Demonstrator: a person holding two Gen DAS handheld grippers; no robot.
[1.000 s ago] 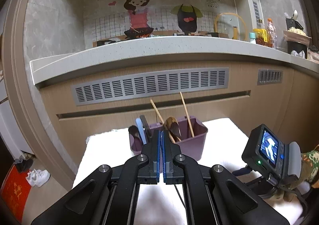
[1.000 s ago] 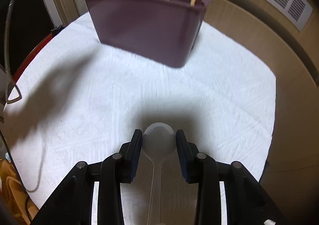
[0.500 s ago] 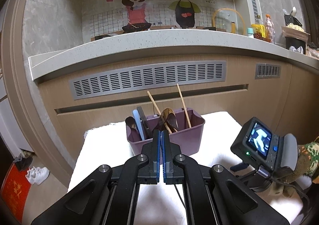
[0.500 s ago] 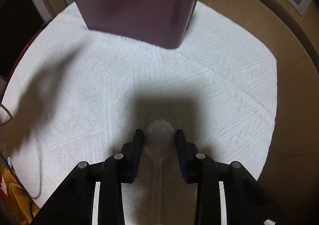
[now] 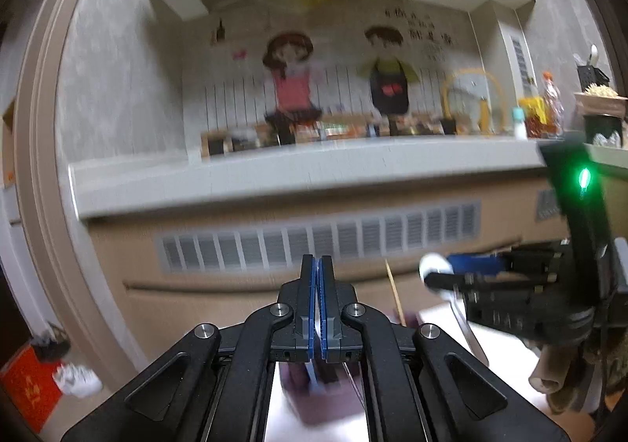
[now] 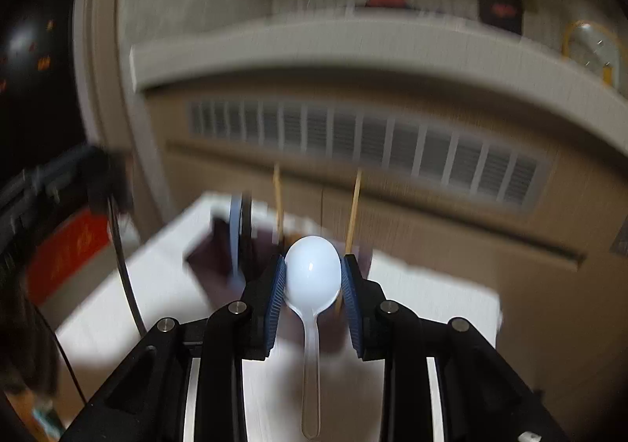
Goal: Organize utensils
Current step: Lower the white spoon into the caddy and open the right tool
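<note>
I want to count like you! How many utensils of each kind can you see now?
Translucent white plastic spoon, held in the right tongs: 1
Thin wooden chopsticks in the purple plastic holder: 2
Blurry blue-handled utensil: 1
Total: 4

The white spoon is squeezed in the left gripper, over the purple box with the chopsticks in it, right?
Not quite: the right gripper holds the spoon, gripped by its bowl, as the right wrist view shows. The left gripper is shut with nothing between its fingers. The rest is right: the spoon is over the purple box, which has chopsticks in it.
</note>
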